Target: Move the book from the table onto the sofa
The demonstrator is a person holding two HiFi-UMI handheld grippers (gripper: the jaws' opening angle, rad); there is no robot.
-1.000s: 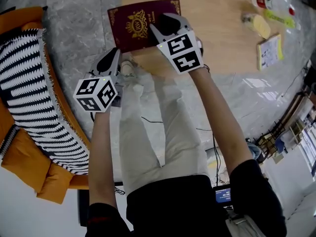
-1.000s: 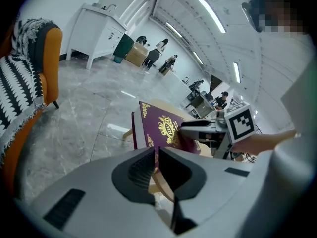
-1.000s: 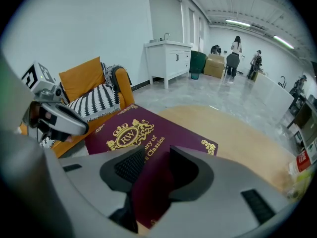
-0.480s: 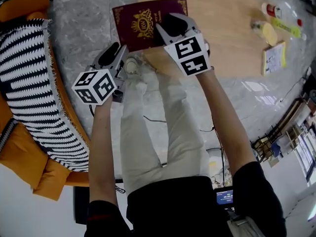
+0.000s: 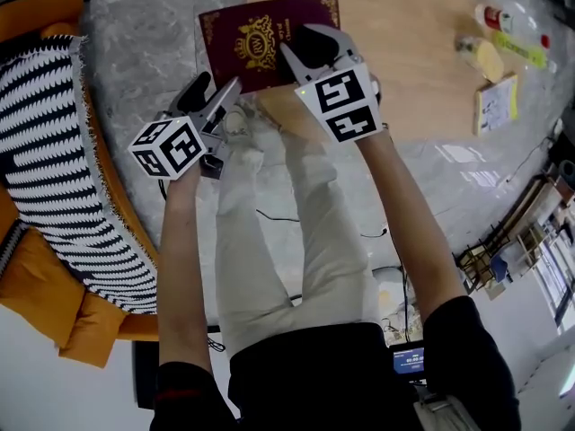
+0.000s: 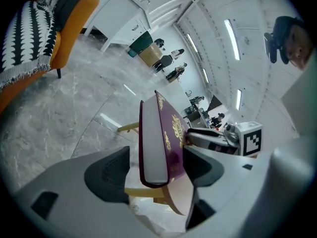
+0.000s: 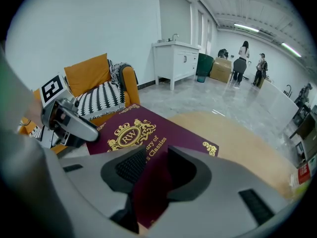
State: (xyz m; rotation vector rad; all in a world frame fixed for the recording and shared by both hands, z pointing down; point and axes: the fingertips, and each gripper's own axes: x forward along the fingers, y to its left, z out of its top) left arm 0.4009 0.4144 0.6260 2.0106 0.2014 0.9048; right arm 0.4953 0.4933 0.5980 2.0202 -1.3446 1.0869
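Two grippers: both at one book, at the near rim of the table.
Book (image 5: 260, 39): hardcover with maroon boards, a gilt crest and gilt corner ornaments, a cream page block and a rounded spine. It sits at the table's edge, its left part jutting past the rim over the floor, not on the sofa. Cannot tell whether it rests on the wood.
Left gripper (image 5: 216, 86): jaws have just been opening and stand wide. The book's spine corner is between them, with a gap at the left pad and no squeeze.
Right gripper (image 5: 304, 45): jaws have just been closing. The ribbed dark pads are clamped on the book's near edge.
Table (image 5: 413, 70): rounded top of pale, smooth wood.
Sofa (image 5: 36, 272): orange upholstery, well apart from the book.
Throw (image 5: 54, 151): woven black-and-white zigzag bands with a fringed edge, draped over the sofa.
Floor (image 5: 144, 43): grey veined stone, glossy.
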